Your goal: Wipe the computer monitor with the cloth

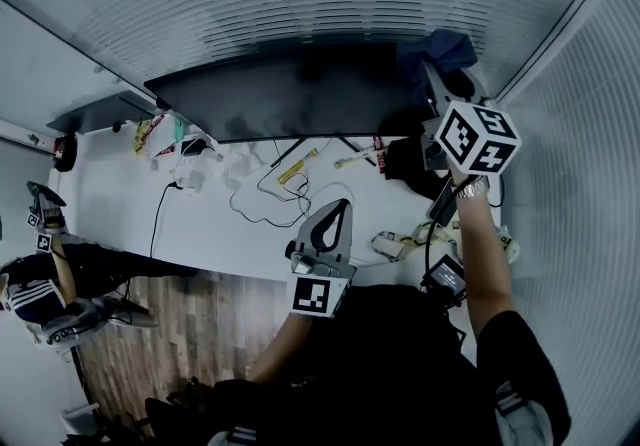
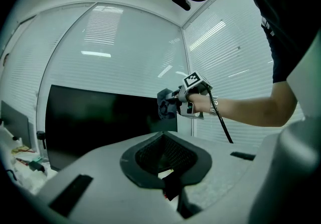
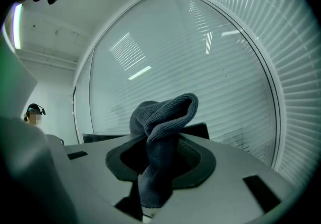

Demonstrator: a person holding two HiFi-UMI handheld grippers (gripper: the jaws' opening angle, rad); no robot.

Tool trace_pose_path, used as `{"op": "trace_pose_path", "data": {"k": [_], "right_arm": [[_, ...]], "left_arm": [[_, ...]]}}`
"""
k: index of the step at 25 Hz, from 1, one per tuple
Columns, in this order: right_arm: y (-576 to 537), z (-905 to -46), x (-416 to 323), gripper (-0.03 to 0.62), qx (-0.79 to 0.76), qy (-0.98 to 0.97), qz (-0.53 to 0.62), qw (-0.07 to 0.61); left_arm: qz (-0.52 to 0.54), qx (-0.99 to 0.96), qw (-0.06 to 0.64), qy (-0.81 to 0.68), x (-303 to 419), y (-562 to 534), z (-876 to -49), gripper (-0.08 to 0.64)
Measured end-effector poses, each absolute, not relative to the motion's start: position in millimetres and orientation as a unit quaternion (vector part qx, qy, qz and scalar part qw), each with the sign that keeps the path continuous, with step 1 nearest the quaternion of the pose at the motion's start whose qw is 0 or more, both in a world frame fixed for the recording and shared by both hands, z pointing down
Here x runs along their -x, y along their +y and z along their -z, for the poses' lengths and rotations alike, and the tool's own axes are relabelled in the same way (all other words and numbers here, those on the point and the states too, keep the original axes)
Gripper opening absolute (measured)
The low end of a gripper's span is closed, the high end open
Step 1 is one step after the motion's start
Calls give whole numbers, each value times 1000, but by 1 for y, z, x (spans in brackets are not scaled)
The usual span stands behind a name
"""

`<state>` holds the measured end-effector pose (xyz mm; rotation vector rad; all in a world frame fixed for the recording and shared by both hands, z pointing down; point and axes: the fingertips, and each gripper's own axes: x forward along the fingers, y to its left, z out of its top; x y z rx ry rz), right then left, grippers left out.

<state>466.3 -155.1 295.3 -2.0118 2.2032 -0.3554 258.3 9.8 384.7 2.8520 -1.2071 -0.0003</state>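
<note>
Monitor (image 1: 290,94): wide flat panel, black, screen dark, with faint reflections on the glass. It stands upright on thin splayed legs.

Cloth (image 3: 161,127): dark grey-blue microfibre, bunched. It's pinched between the closed jaws of the right gripper (image 3: 159,165); a folded loop sticks up past them and a short tail hangs below. It sits at the monitor's upper right corner, level with the top edge. Can't tell if it touches the screen.

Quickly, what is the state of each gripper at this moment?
The left gripper is shut, with nothing between its jaws.
The right gripper is shut on the cloth.
</note>
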Motion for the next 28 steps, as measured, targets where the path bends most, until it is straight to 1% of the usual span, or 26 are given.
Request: {"op": "trace_pose_path", "data": {"k": [4, 10, 21, 28], "right_arm": [[-150, -296, -483, 123, 674, 725, 120, 74], [-143, -300, -502, 123, 680, 719, 122, 78], [-138, -317, -512, 123, 693, 706, 130, 71], [-139, -347, -514, 123, 700, 696, 149, 55]], "left_arm": [[-2, -920, 26, -390, -267, 13, -385, 6], [1, -922, 11, -386, -281, 17, -382, 6], [-1, -923, 12, -385, -280, 19, -382, 6], [-2, -923, 18, -384, -275, 13, -387, 6]]}}
